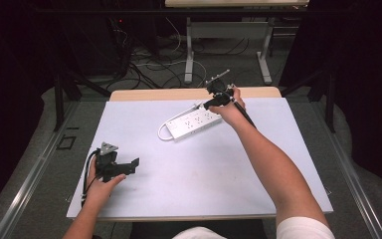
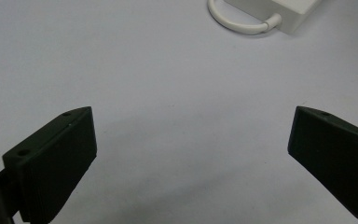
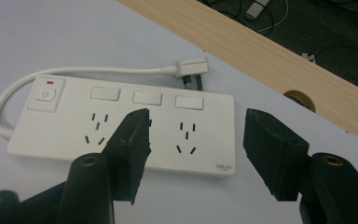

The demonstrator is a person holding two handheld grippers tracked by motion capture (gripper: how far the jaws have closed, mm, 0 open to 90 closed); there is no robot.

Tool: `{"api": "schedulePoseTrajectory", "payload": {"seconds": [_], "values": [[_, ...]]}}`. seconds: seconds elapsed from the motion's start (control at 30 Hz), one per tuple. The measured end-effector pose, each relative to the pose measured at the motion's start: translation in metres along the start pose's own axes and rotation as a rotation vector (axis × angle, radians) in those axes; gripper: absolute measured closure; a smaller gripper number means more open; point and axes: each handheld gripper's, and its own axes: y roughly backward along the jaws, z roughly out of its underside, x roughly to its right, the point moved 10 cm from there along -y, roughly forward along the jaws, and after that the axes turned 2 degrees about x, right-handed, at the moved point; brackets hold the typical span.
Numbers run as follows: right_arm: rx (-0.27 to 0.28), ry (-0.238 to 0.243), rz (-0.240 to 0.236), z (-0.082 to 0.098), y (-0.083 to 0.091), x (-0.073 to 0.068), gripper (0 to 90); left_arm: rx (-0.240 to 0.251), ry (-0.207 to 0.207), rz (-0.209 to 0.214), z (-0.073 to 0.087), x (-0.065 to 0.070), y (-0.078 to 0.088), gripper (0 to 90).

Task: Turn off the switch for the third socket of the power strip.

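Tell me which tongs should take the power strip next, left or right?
Right. The right tongs hang open directly over the power strip; the left tongs sit open near the table's front-left, well short of it.

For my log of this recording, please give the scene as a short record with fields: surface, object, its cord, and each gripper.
surface: white table
object: white power strip, three socket groups, one switch, lying flat
cord: white, loops from the switch end along the strip; plug lies on the table beside it
left gripper: jaws open, holding nothing, above bare table
right gripper: jaws open, above the strip's sockets
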Motion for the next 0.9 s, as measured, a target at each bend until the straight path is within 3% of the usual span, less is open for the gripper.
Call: {"api": "schedulePoseTrajectory", "payload": {"seconds": [0.37,0.47,0.5,0.6,0.63,0.73,0.9], "values": [[-0.049,-0.003,-0.016,0.007,-0.02,-0.006,43.2,0.002,0.011,0.0,0.0,0.0,0.0,1.2],[-0.036,-0.019,-0.013,0.007,-0.026,-0.007,43.3,0.003,0.009,0.0,0.0,0.0,-0.001,1.2],[-0.023,-0.019,-0.031,0.006,-0.029,-0.008,43.4,0.005,0.011,-0.001,0.0,0.0,-0.001,1.2],[-0.046,-0.032,-0.022,0.009,-0.033,-0.009,44.3,0.003,0.01,0.0,0.0,0.0,-0.001,1.3],[-0.028,-0.036,-0.033,0.008,-0.037,-0.01,44.5,0.002,0.01,0.0,0.0,0.0,-0.001,1.3],[-0.051,-0.038,-0.027,0.01,-0.04,-0.01,45.6,0.002,0.01,0.0,0.0,0.0,-0.001,1.3],[-0.036,-0.045,-0.018,0.01,-0.049,-0.009,47.6,0.001,0.012,0.002,0.001,0.0,-0.001,1.4]]}}
